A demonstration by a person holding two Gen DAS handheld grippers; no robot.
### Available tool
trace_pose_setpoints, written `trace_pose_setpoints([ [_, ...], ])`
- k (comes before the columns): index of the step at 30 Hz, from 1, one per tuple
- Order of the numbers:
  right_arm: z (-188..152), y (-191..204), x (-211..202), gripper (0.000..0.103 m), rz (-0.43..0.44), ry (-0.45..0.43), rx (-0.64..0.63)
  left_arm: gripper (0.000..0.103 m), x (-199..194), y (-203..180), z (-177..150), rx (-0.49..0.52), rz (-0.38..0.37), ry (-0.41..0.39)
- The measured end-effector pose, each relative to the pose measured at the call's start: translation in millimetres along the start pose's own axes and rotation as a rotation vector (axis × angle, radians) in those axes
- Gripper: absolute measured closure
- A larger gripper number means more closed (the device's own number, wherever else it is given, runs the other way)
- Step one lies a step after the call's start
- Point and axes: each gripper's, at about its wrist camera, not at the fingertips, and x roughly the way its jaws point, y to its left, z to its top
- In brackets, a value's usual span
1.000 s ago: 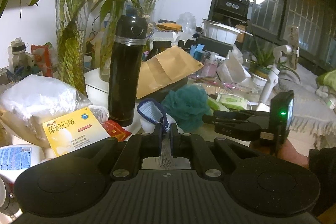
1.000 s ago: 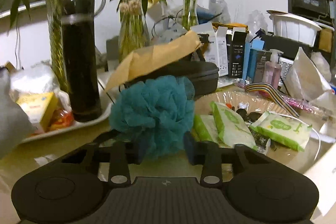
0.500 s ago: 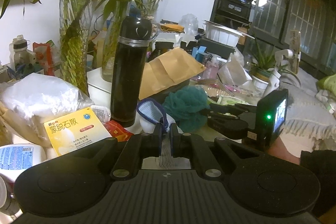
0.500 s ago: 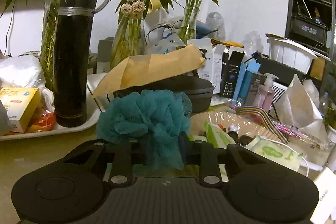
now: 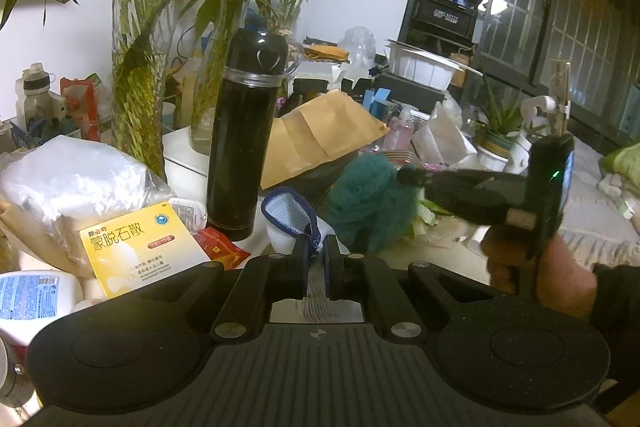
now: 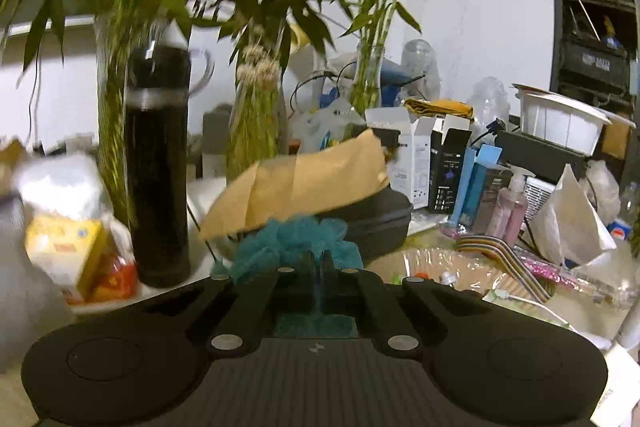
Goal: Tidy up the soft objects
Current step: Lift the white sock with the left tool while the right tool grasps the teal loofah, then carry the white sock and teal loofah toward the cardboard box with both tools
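The messy surface (image 5: 436, 247) is crowded. The right hand-held gripper (image 6: 317, 261) has just squeezed shut on the fluffy teal mesh sponge (image 6: 292, 241); the left hand-held gripper (image 5: 316, 247) pinches a blue-edged cloth pad (image 5: 290, 213). The sponge might bump the tall black bottle (image 5: 240, 143) at middle left.

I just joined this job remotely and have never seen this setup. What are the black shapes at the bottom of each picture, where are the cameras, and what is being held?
There is no robot arm here: a person carries a hand-held gripper in each hand, each with a camera looking forward along its two fingers. The black shape at the bottom of each picture is the gripper's own body.

In the left view, the left gripper is shut on a blue-edged mesh cloth. In the right view, the right gripper has just been closing and is now shut on a teal bath sponge; the left view shows it from the side.

The cluttered table holds a black flask, a brown paper bag, a yellow box and plants in glass vases.
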Motion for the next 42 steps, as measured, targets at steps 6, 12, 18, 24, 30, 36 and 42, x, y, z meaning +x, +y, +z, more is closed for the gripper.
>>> trace_pose_setpoints([
  [6,13,-7,-20,0.100,0.032,-0.012,0.038,0.096,-1,0,1,-0.010,0.003,-0.009],
  [12,25,-9,-50,0.100,0.076,-0.031,0.050,0.096,-13,-1,2,0.016,0.006,-0.040],
  [18,32,-12,-89,0.100,0.152,-0.037,0.050,0.096,-35,-4,5,0.037,0.026,-0.071],
  [24,25,-22,-138,0.100,0.199,-0.026,0.077,0.096,-59,-23,6,0.076,0.038,-0.081],
  [30,18,-42,-187,0.100,0.186,-0.001,0.142,0.096,-78,-44,7,0.121,0.033,-0.083],
  [36,28,-47,-239,0.100,0.181,-0.026,0.127,0.096,-112,-65,16,0.166,0.024,-0.106],
  [42,46,-50,-288,0.100,0.170,-0.048,0.126,0.096,-156,-93,31,0.213,0.023,-0.149],
])
